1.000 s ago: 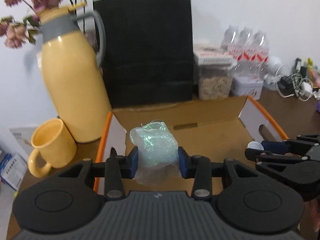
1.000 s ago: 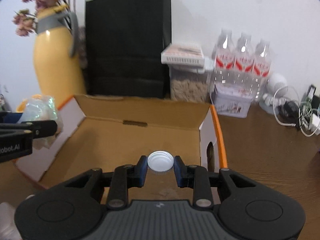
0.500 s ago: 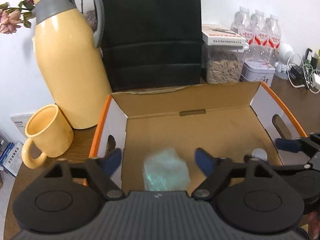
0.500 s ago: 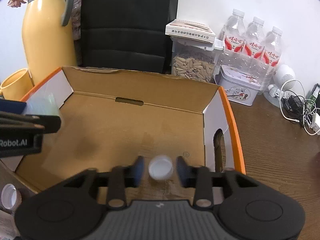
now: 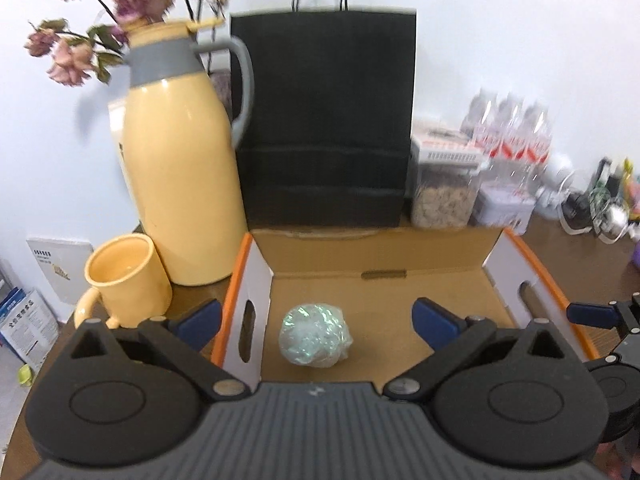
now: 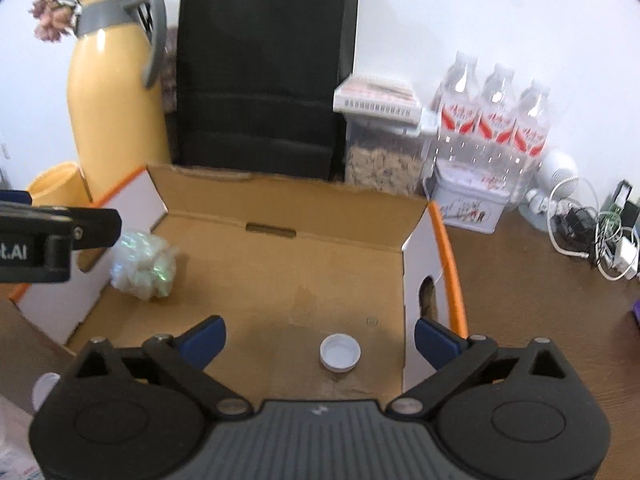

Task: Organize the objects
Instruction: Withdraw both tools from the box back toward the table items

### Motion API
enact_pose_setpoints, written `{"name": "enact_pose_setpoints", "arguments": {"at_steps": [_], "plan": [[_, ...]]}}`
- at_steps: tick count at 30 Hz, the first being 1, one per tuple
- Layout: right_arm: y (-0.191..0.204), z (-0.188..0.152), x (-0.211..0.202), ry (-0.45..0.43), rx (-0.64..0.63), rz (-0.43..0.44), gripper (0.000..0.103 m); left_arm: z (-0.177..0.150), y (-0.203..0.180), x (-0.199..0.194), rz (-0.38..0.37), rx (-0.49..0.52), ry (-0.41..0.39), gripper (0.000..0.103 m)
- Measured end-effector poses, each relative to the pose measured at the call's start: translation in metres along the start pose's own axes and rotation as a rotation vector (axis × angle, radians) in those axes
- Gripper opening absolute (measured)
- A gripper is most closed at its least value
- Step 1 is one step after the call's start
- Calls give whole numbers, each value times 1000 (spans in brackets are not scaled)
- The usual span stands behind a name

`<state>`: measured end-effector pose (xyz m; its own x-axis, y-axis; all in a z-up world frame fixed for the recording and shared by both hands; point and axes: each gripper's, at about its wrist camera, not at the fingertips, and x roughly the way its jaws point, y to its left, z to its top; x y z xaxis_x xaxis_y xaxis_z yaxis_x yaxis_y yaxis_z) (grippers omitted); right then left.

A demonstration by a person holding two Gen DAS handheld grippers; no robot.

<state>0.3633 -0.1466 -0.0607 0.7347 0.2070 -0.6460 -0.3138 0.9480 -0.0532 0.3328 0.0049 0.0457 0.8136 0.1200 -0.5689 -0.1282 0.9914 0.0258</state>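
An open cardboard box [image 5: 384,256] with orange edges lies on the wooden table; it also shows in the right wrist view [image 6: 280,216]. A crumpled ball of clear plastic wrap [image 5: 314,334] rests on the box floor near its left wall, also in the right wrist view [image 6: 144,266]. A white bottle cap [image 6: 340,353] lies open side up on the box floor near the right wall. My left gripper [image 5: 316,318] is open and empty above the ball. My right gripper [image 6: 320,338] is open and empty above the cap.
A yellow thermos jug [image 5: 180,184] and yellow mug [image 5: 124,282] stand left of the box. A black paper bag [image 5: 324,120], a jar of seeds [image 6: 384,160], water bottles [image 6: 492,120] and cables [image 6: 592,232] line the back. Another white cap [image 6: 42,388] lies outside the box.
Both grippers opened. The plastic ball dropped from the left gripper and the cap from the right onto the box floor. Both grippers then pulled back and up.
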Motion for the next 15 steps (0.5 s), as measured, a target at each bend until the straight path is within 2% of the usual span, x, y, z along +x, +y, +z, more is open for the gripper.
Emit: {"name": "enact_pose_setpoints", "arguments": {"at_steps": [7,15], "plan": [[-7,-18,-56,-93,-14,16,103,-26,20,-56,0,-25,-112,103],[-16,-57,-118,-186,-30,12,103,-69,47,-110,-24,-2,-162,103]]}}
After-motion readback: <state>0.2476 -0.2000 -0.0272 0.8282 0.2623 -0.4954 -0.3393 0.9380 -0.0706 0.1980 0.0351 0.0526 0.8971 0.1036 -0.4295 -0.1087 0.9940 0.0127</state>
